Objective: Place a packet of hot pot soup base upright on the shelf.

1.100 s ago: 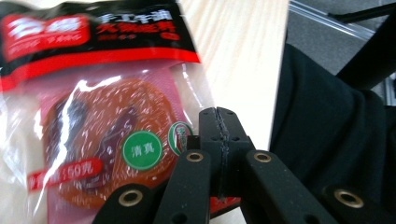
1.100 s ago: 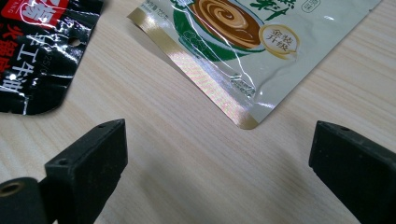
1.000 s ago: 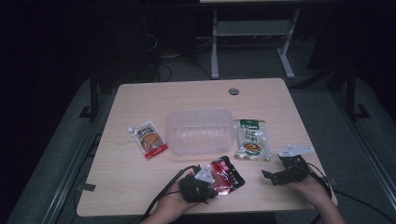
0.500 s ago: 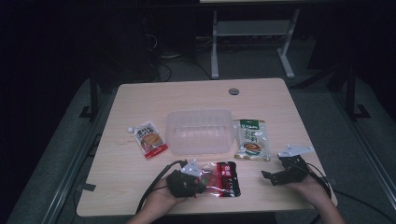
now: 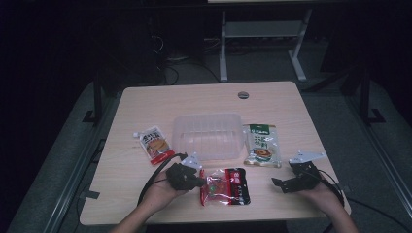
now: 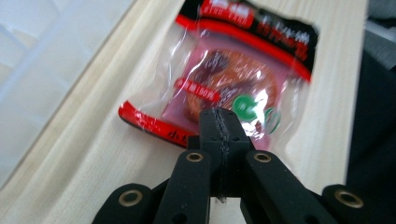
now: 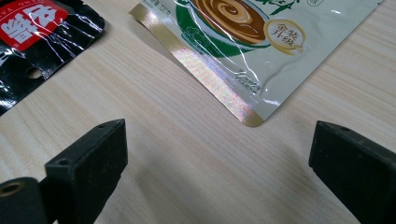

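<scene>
A red and black food pouch (image 5: 228,187) (image 6: 243,70) lies flat near the table's front edge. My left gripper (image 5: 200,182) (image 6: 219,114) sits at the pouch's left edge. Its jaws are pressed together, and the tips overlap the clear seam, which they seem to pinch. My right gripper (image 5: 281,185) (image 7: 219,154) rests low over the bare table at the front right. It is open, with only wood between its jaws. The corner of a green and white pouch (image 5: 262,144) (image 7: 243,28) lies just beyond its tips. The red pouch's black end (image 7: 37,32) is at the left of the right gripper view.
A clear plastic container (image 5: 208,118) (image 6: 37,60) stands mid-table behind the red pouch. An orange and white pouch (image 5: 154,144) lies to its left. A round cable grommet (image 5: 243,94) sits near the far edge. Cables trail from both grippers off the front edge.
My left gripper has moved left along the front of the table. The red pouch has shifted slightly left and turned from tilted to nearly square. The right gripper has stayed still.
</scene>
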`<action>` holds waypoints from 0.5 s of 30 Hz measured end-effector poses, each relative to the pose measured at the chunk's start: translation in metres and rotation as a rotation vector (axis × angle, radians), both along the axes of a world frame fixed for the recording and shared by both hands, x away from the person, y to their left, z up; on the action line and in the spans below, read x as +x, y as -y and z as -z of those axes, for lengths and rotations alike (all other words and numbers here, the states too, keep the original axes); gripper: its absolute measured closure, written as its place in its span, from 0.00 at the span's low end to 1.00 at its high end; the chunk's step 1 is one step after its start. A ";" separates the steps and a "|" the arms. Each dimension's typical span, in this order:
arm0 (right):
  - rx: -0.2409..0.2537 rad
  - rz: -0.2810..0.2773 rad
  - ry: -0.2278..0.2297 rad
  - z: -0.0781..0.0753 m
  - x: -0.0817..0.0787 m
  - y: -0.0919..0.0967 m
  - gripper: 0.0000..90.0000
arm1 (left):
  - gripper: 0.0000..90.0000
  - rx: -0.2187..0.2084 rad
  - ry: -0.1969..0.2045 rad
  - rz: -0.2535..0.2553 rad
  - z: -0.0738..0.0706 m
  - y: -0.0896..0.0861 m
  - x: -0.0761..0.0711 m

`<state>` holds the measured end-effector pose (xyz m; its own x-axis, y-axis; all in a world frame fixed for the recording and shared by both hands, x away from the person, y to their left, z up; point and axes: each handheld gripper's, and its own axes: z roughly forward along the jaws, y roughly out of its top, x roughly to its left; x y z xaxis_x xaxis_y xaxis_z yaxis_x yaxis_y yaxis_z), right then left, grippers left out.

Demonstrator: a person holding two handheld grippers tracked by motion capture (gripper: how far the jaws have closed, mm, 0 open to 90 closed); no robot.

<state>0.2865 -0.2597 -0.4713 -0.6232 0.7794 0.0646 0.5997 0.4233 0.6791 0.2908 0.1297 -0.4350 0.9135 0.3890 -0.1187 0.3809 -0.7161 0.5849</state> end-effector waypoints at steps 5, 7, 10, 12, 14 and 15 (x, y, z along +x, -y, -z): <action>0.006 0.009 -0.002 0.000 -0.001 0.002 0.05 | 1.00 0.009 -0.013 -0.012 0.006 -0.004 0.002; 0.007 0.009 -0.002 0.000 -0.001 0.001 0.05 | 1.00 0.006 -0.017 -0.014 0.007 -0.004 0.003; 0.006 0.003 -0.002 0.000 -0.002 0.001 0.05 | 1.00 0.012 -0.017 -0.010 0.007 -0.005 0.003; 0.007 0.000 -0.003 0.000 -0.002 0.001 0.05 | 1.00 0.013 -0.023 -0.014 0.009 -0.004 0.003; 0.004 -0.003 -0.008 0.000 -0.001 0.001 0.05 | 1.00 0.038 -0.031 -0.004 0.013 -0.005 0.004; 0.004 -0.003 -0.008 0.000 -0.001 0.001 0.05 | 1.00 0.038 -0.031 -0.004 0.013 -0.005 0.004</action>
